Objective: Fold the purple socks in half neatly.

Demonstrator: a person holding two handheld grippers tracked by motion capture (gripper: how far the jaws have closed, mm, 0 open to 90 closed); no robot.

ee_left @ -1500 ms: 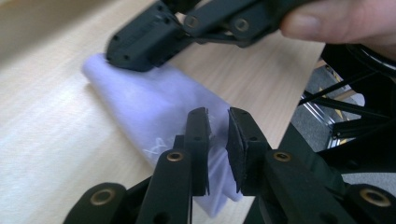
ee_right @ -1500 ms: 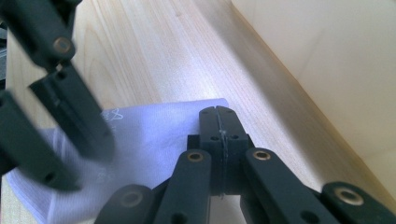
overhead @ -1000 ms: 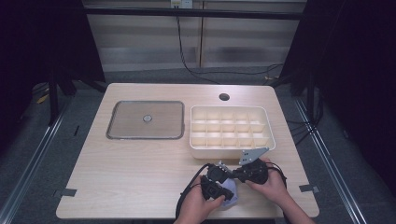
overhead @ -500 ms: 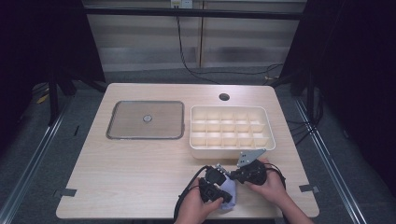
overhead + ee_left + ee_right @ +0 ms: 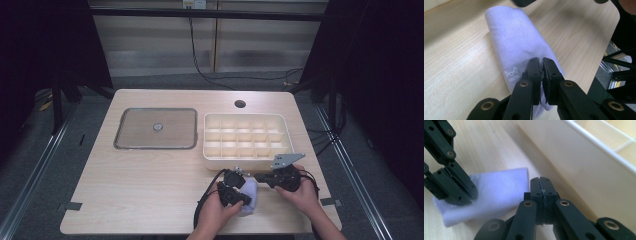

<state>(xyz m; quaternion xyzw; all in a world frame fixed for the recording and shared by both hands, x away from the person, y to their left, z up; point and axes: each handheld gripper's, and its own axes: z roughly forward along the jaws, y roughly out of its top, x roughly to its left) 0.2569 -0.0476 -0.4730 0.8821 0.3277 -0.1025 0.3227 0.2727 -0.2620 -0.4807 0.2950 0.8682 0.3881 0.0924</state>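
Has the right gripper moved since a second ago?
Yes. The right gripper has pulled back slightly from the tray, toward the person's edge of the table.

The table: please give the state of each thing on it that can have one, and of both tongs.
Cloth: folded, lying on the table, one edge pinched.
Left tongs: shut on the cloth.
Right tongs: shut, empty, beside the cloth.
Tray: open, its visible compartments empty.
Lid: lying flat, left of the tray, off it.
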